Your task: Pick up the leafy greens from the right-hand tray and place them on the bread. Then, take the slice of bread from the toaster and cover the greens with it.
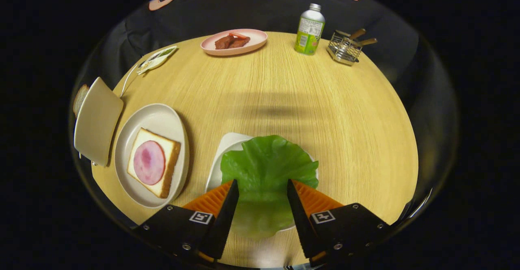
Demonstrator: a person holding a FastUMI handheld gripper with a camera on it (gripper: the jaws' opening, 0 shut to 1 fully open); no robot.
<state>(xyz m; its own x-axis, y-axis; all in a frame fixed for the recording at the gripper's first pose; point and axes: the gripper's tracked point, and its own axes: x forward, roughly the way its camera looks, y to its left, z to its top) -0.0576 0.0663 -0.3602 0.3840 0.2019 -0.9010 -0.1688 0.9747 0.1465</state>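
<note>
The tongs (pixel 262 186) stand open at the bottom centre of the frame, their two orange ribbed fingers (pixel 213 199) spread to either side of the broad, crinkled green lettuce leaf (pixel 266 168). The leaf lies directly between and just ahead of them, draped over a small white tray (pixel 228 144), its stem end running back under the tongs; whether the fingers touch it I cannot tell. A straight closing would likely pinch its near part. At lower left, a pale round plate (pixel 156 115) holds the square slice of bread (pixel 172 160) topped with pink ham (pixel 149 162). Further left on the wooden desk (pixel 325 111) stands the cream toaster (pixel 97 119).
</note>
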